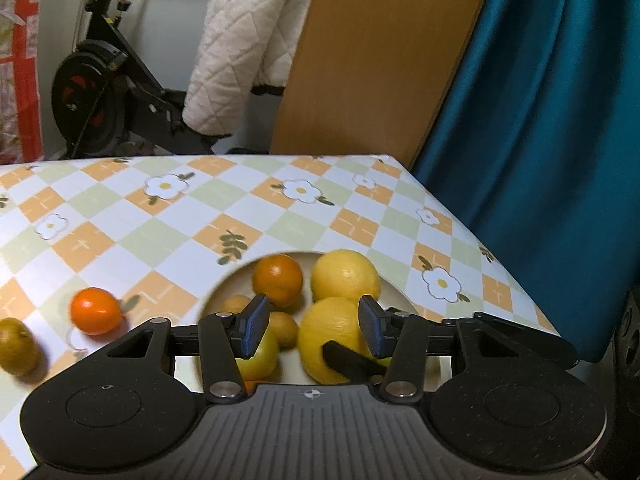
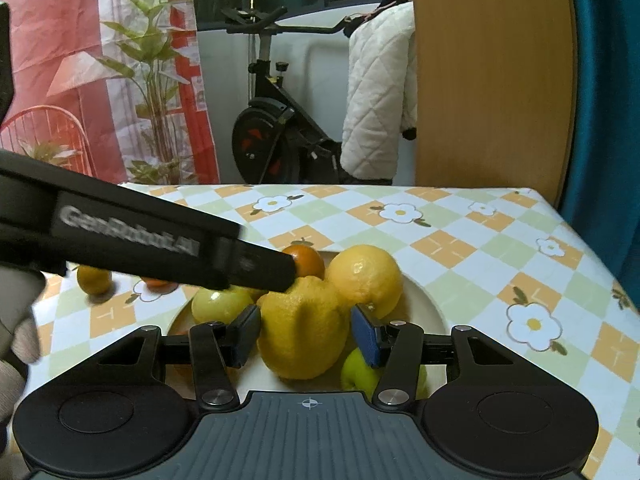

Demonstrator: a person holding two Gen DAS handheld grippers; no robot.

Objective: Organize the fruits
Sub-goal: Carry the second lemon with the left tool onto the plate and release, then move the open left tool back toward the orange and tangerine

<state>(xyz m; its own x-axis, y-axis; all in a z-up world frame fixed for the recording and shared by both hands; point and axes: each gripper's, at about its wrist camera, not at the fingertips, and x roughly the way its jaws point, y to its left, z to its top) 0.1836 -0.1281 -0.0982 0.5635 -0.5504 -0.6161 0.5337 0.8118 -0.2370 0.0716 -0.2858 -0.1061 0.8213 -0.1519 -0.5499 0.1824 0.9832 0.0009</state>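
Cream plate [image 2: 434,312] holds lemons, oranges; right claw [image 2: 306,334] grasps lemon [image 2: 302,328], left claw [image 1: 312,326] released.

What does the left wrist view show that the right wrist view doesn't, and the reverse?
Left wrist only: a greenish-brown fruit on the tablecloth at the left edge. Right wrist only: the left gripper from outside, reaching over the plate, a green fruit beneath the right gripper, and a potted plant. Both: two lemons and an orange on the plate, plus the exercise bike.

Home room, exercise bike [image 2: 272,120], floral tablecloth [image 1: 240,208], curtain [image 1: 540,120]
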